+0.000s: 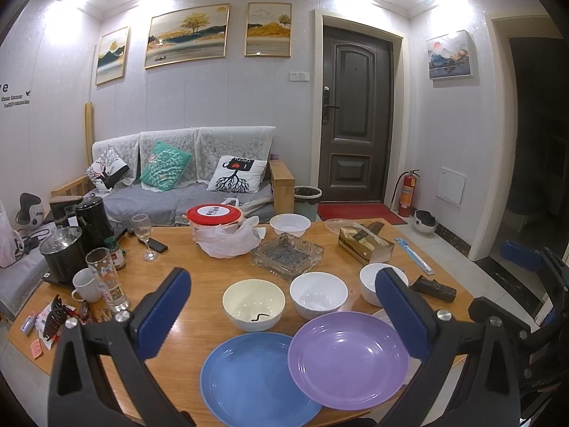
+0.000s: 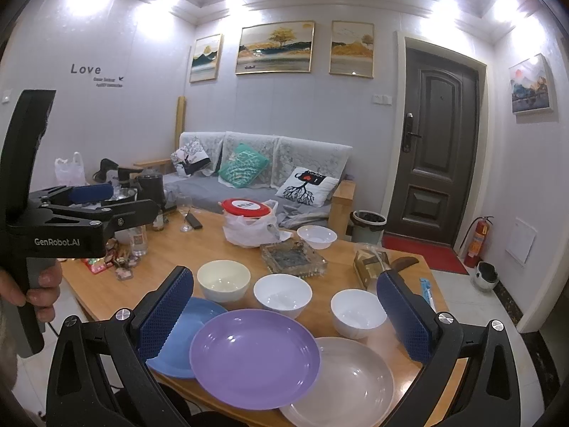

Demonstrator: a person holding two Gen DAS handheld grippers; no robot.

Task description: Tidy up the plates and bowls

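Purple plate (image 1: 346, 357) hiding pale plate (image 2: 350, 384) (partly)

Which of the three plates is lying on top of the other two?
The purple plate: its edges overlap the blue plate on one side and the pale plate on the other.

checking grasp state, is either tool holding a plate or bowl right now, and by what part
Nothing is held. The left tool and the right tool are both open above the table, with the purple plate lying free between the right one's fingers.

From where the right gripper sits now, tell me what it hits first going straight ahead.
Probably the purple plate, lying between the open jaws of the right gripper, overlapping the blue plate and translucent plate. Depth is uncertain.
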